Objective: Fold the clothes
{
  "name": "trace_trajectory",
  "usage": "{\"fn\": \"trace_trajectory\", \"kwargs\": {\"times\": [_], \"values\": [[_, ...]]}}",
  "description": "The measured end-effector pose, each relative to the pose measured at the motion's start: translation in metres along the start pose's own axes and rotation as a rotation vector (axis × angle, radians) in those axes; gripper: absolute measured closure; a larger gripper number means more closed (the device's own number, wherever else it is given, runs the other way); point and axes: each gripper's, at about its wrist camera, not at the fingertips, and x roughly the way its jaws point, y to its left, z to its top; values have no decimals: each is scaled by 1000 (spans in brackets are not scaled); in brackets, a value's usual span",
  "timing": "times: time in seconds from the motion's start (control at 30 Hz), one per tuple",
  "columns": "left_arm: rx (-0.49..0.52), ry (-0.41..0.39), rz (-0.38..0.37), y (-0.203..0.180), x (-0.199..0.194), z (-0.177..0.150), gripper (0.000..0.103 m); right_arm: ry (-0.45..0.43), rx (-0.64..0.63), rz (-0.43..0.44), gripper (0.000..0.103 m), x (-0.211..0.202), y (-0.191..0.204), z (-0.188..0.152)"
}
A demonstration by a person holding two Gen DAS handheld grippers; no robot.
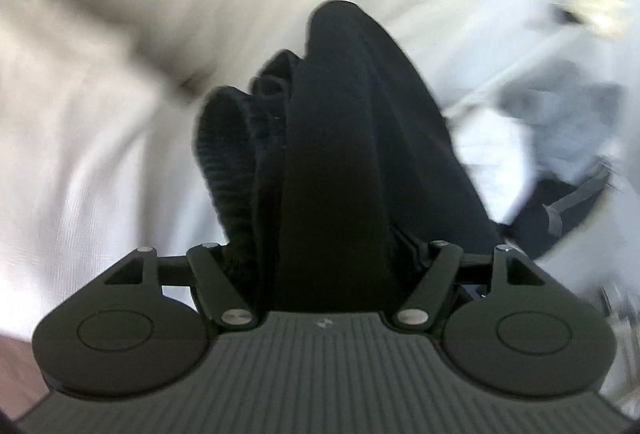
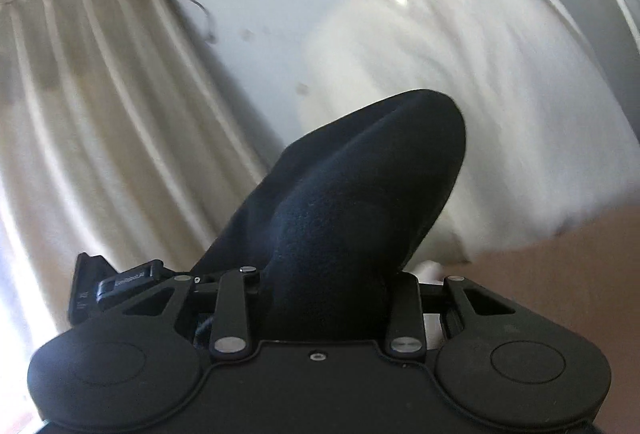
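Note:
A dark navy garment [image 1: 340,137] is bunched in my left gripper [image 1: 320,266]; its folds and a ribbed band rise in front of the camera and hide the fingers. My right gripper [image 2: 324,286] is shut on another part of the same dark garment [image 2: 360,193], which stands up in a thick fold and hides the fingers. Both grippers are lifted, with the cloth held in the air. The background is blurred in both views.
A white bed sheet [image 1: 80,153] fills the left wrist view, with pale grey clothes [image 1: 560,121] and a dark item [image 1: 560,209] at the right. The right wrist view shows beige curtains [image 2: 100,113], a white ceiling, white bedding [image 2: 480,113] and a wooden floor [image 2: 560,266].

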Motion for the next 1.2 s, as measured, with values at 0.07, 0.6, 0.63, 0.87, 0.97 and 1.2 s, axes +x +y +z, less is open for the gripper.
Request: {"fn": "trace_trajectory", "kwargs": {"times": [0.07,0.6,0.63,0.87,0.97,1.2], "values": [[44,73,202,19,51,-22,34,109,-27,-83,64,31,-32,-21],[210,39,223,-10,136,-33,37,137,-11,-314,53,62,-139,-55],[171,18,199,-6,137,-34,37,248,84,-351,40,73,-161,-57],[620,-283,427,-101,95,-37,43,106,44,-611,24,31,-125,-37],[543,-213,224,-107,86,-26,43,109,-224,-560,26,28,-85,-36],[434,19,432,-40,150,-18,30,315,-391,-439,31,84,-50,-106]]}}
